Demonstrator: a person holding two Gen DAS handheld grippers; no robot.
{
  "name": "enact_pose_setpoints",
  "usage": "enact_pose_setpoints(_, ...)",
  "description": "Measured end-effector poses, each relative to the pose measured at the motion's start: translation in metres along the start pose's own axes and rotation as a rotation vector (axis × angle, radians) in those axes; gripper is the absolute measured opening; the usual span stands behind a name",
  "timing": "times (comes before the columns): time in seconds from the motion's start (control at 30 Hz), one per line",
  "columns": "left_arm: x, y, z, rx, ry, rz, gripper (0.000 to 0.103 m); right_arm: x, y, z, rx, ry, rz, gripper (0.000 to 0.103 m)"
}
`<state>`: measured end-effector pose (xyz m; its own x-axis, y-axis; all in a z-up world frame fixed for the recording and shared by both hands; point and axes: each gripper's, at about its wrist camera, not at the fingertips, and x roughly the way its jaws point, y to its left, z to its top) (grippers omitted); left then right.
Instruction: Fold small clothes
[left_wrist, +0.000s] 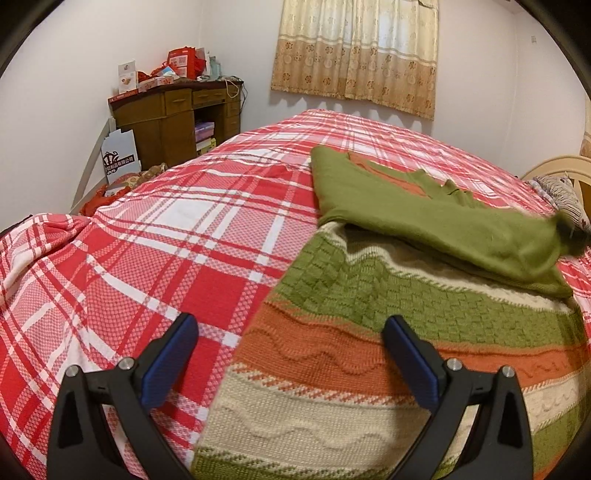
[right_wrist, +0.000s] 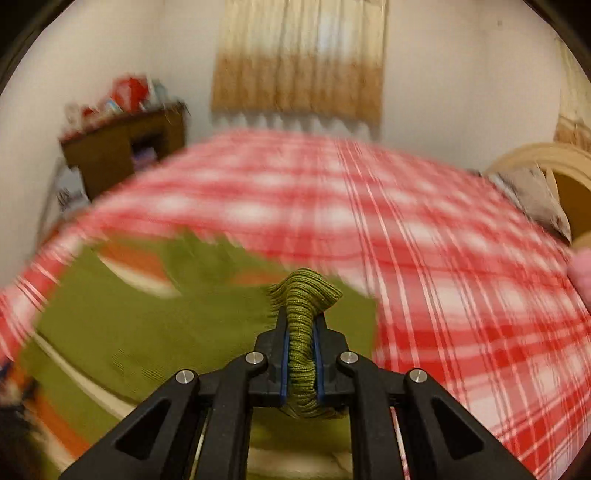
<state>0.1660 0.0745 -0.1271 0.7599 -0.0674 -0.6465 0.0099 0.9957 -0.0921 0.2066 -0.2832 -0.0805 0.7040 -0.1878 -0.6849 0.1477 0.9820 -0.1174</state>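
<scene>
A knitted sweater (left_wrist: 369, 332) with green, orange and cream stripes lies on the red plaid bedspread (left_wrist: 166, 240). Its plain green sleeve (left_wrist: 424, 221) is pulled across the body toward the right, where its cuff end blurs. My left gripper (left_wrist: 290, 328) hovers open above the sweater's lower left edge, with nothing between its blue pads (left_wrist: 170, 362). In the right wrist view my right gripper (right_wrist: 301, 317) is shut on the ribbed green cuff (right_wrist: 304, 291), held above the blurred green sleeve (right_wrist: 166, 332).
A wooden desk (left_wrist: 177, 118) piled with red boxes stands at the back left, with a white box (left_wrist: 120, 155) beside it. A curtain (left_wrist: 354, 51) hangs on the far wall. A pillow (left_wrist: 565, 195) and cream headboard (left_wrist: 554, 166) sit at the right.
</scene>
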Motion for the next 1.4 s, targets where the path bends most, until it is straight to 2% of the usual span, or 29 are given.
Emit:
enact_pose_setpoints(0.07,0.0,0.0,0.0,0.001,0.001,0.001,0.103,0.025,-0.001,-0.019,-0.014,0.106,-0.019,0.02)
enact_pose_setpoints(0.13,0.0,-0.001,0.0,0.001,0.0,0.001,0.103,0.017,-0.009,-0.024,0.014,0.063,-0.003,0.025)
enact_pose_setpoints(0.17,0.0,0.0,0.0,0.001,0.001,0.001,0.103,0.012,-0.016,-0.024,0.037,0.062,-0.014,0.037)
enact_pose_setpoints(0.2,0.0,0.0,0.0,0.001,0.001,0.001,0.103,0.005,-0.024,-0.023,0.07,0.058,-0.052,0.047)
enact_pose_setpoints(0.3,-0.001,0.0,0.0,0.002,0.0,0.003,0.103,-0.031,-0.05,-0.028,0.186,-0.028,-0.236,0.048)
enact_pose_setpoints(0.33,0.0,0.0,0.0,0.002,0.0,0.003,0.103,-0.04,-0.055,-0.029,0.205,-0.059,-0.221,0.048)
enact_pose_setpoints(0.4,0.0,0.0,0.001,0.004,0.0,0.005,0.103,-0.055,-0.049,-0.027,0.17,-0.101,-0.127,0.047)
enact_pose_setpoints(0.47,0.0,-0.002,0.0,0.007,0.001,0.011,0.103,-0.057,-0.032,-0.025,0.114,-0.098,-0.041,0.047)
enact_pose_setpoints(0.53,0.0,-0.001,0.0,0.007,0.001,0.01,0.103,-0.047,-0.011,-0.026,0.077,-0.057,0.06,0.047)
enact_pose_setpoints(0.6,0.0,-0.001,0.0,0.007,0.001,0.01,0.103,-0.032,0.002,-0.031,0.047,-0.007,0.077,0.047)
enact_pose_setpoints(0.67,0.0,-0.002,0.0,0.008,0.001,0.011,0.103,-0.005,0.01,-0.042,0.052,0.088,0.094,0.048)
enact_pose_setpoints(0.73,0.001,-0.002,0.0,0.008,0.002,0.009,0.103,-0.002,0.003,-0.051,0.082,0.065,0.119,0.049)
enact_pose_setpoints(0.8,0.001,-0.001,0.0,0.009,0.003,0.01,0.103,-0.004,-0.001,-0.049,0.084,0.11,0.124,0.049)
enact_pose_setpoints(0.87,0.001,-0.002,0.0,0.009,0.004,0.011,0.103,-0.022,-0.004,-0.051,0.081,0.103,0.098,0.049)
enact_pose_setpoints(1.0,0.0,0.0,0.001,0.003,0.006,-0.003,0.103,-0.101,-0.021,-0.072,0.056,-0.034,0.094,0.05)
enact_pose_setpoints(1.1,-0.001,0.001,0.001,0.004,0.011,-0.019,0.103,-0.144,-0.042,-0.092,0.088,-0.082,0.112,0.056)
enact_pose_setpoints(1.17,-0.003,0.003,0.001,0.006,0.019,-0.029,0.103,-0.167,-0.052,-0.108,0.118,-0.089,0.129,0.056)
enact_pose_setpoints(1.3,-0.017,0.004,-0.005,0.076,0.059,-0.018,0.103,-0.201,-0.066,-0.15,0.139,-0.064,0.137,0.056)
enact_pose_setpoints(1.4,-0.045,0.015,-0.024,0.106,0.054,-0.069,0.103,-0.222,-0.069,-0.18,0.127,-0.037,0.15,0.056)
